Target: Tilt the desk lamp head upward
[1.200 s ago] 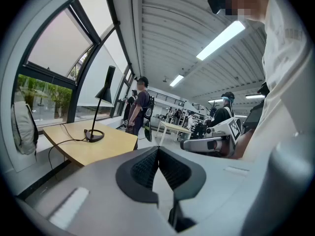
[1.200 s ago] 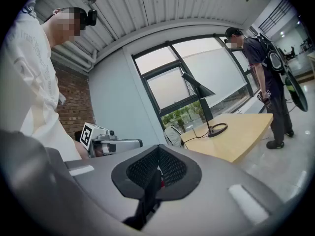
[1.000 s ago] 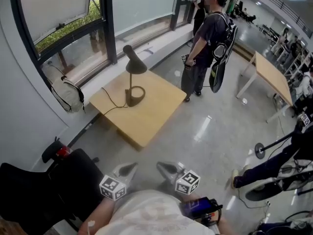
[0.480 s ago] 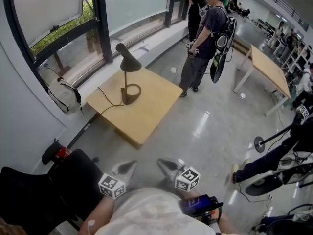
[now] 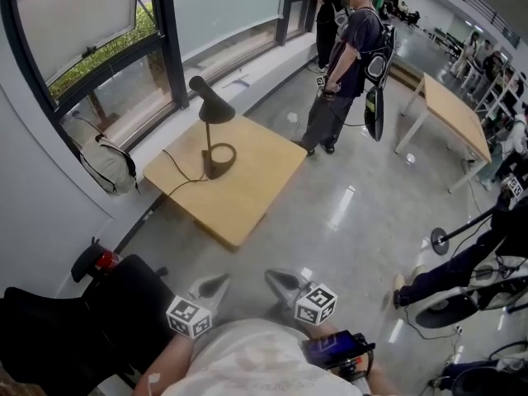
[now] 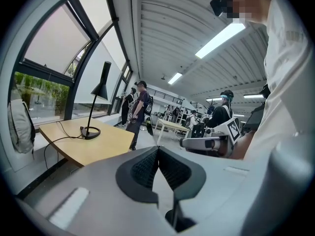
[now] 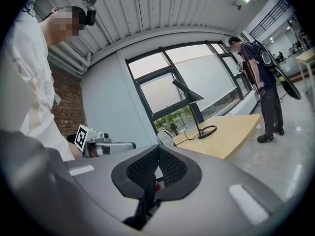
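Progress nil: desk lamp (image 5: pixel 212 134) sits well away on the table (image 5: pixel 247 192), head (image 5: pixel 209 106) seemingly drooped; left gripper (image 5: pixel 218 285) and right gripper (image 5: pixel 278 280) clenched, empty.

Right tool (image 7: pixel 158 148) closed, empty; desk lamp (image 7: pixel 189 91) stands on table (image 7: pixel 236 132) beyond

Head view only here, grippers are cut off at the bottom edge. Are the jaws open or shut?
Observer: The left gripper has its jaws together, with nothing between them.
Operator: And the other one?
Observer: The right gripper is shut too, and empty.
Operator: How does the lamp look side-on?
Observer: In the left gripper view, the desk lamp head is a cone that flares downward, far beyond the jaws.
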Demonstrator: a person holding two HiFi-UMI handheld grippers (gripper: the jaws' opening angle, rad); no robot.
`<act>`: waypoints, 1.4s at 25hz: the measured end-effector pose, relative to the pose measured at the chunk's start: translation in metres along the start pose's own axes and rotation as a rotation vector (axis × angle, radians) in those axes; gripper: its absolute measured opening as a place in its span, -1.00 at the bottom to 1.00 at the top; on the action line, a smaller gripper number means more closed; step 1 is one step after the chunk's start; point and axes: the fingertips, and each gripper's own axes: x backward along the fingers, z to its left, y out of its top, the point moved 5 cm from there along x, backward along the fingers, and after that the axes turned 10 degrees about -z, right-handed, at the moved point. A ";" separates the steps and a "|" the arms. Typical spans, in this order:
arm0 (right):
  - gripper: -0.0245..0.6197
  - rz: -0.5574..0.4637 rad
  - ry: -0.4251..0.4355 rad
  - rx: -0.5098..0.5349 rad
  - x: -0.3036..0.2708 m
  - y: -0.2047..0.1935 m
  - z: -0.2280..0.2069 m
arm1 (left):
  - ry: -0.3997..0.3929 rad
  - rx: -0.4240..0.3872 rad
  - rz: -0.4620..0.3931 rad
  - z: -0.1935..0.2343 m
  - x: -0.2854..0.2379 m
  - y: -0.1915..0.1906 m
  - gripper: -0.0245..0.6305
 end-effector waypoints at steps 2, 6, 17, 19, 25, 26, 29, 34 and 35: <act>-0.88 -0.001 0.003 0.000 -0.001 0.000 -0.001 | -0.003 0.001 0.010 0.001 -0.004 -0.001 -0.92; -0.88 0.005 -0.011 -0.017 0.002 -0.003 -0.011 | -0.017 0.000 0.017 0.002 -0.019 -0.001 -0.92; -0.88 0.009 0.044 -0.004 -0.003 0.012 -0.039 | -0.033 0.015 0.010 -0.004 -0.064 0.005 -0.92; -0.88 0.011 0.052 -0.025 -0.004 0.015 -0.047 | -0.035 0.016 0.020 -0.006 -0.074 0.003 -0.92; -0.89 0.033 0.042 -0.047 0.006 0.027 -0.082 | -0.011 0.021 0.032 -0.009 -0.105 -0.002 -0.92; -0.89 0.035 0.041 -0.039 0.007 0.031 -0.089 | -0.003 0.023 0.032 -0.008 -0.113 -0.001 -0.92; -0.89 0.037 0.048 -0.025 0.014 0.047 -0.109 | 0.015 0.027 0.037 -0.013 -0.137 0.001 -0.92; -0.88 0.031 0.086 0.014 0.017 0.069 -0.153 | 0.024 0.003 0.042 -0.029 -0.188 0.005 -0.92; -0.88 0.031 0.092 0.028 0.017 0.075 -0.160 | 0.027 -0.016 0.047 -0.033 -0.197 0.007 -0.92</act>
